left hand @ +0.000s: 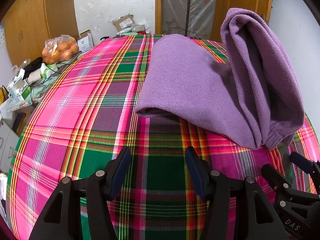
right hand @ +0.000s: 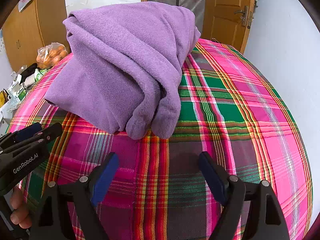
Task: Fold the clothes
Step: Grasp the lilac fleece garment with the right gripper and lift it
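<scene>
I'm holding my left gripper low over the plaid bedspread, fingers spread wide, nothing between the blue pads, just green-and-pink check showing in the gap. My right gripper is hovering the same way, jaws apart and empty, over the red-striped part of the bedspread. The purple fleece pants are lying folded ahead of both grippers, apart from the fingertips; from the left wrist view they're sitting ahead and to the right, flat lower layer on the cover and a bunched upper fold rising at the right with an elastic cuff hanging toward me. From the right wrist view the pants are sitting ahead and left, two rounded leg ends pointing at me. My left gripper is showing at the left edge there, next to my fingers gripping the handle. A bag of oranges is sitting on the cluttered side table beside the bed.
</scene>
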Demonstrator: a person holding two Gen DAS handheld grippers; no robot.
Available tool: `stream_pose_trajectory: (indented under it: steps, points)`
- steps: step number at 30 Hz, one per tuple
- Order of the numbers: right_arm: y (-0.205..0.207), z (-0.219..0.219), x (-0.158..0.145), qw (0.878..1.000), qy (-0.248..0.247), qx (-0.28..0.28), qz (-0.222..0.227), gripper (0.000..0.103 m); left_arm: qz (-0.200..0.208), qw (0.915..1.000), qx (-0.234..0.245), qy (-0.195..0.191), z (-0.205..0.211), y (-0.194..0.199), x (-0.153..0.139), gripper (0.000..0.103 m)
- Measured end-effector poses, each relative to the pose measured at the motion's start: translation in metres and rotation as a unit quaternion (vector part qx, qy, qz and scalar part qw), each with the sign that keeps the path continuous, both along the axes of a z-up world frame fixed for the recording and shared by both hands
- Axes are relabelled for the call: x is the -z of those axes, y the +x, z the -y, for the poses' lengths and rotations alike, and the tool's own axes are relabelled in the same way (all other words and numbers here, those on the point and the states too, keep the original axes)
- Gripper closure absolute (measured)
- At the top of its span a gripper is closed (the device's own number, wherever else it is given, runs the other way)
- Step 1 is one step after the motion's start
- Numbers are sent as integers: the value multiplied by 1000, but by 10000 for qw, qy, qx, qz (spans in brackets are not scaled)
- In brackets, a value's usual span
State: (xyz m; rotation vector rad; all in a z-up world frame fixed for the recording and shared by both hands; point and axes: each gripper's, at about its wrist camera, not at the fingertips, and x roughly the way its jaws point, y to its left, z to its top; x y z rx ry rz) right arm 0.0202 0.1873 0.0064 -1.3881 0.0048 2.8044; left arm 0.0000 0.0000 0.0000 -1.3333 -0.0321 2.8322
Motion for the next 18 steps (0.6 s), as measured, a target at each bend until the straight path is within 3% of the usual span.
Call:
stream_pose_trajectory:
  steps: [11,14,16,18]
  points:
    - [-3,-2,2,10000,-30,-35,2,16,7,10000,-18,-2,1,0,0,43]
    - [-3,-2,2,10000,-39,-45,3,15,32,10000,-77,40,4,0,-1,36]
    - [-4,-2,2,10000,-50,-53,-3,20,36,10000,-62,27,3,1,-2,35]
    - [-3,-5,-3,9998,-165,-129,-61,43,39,10000,-60,22,4,0,-2,35]
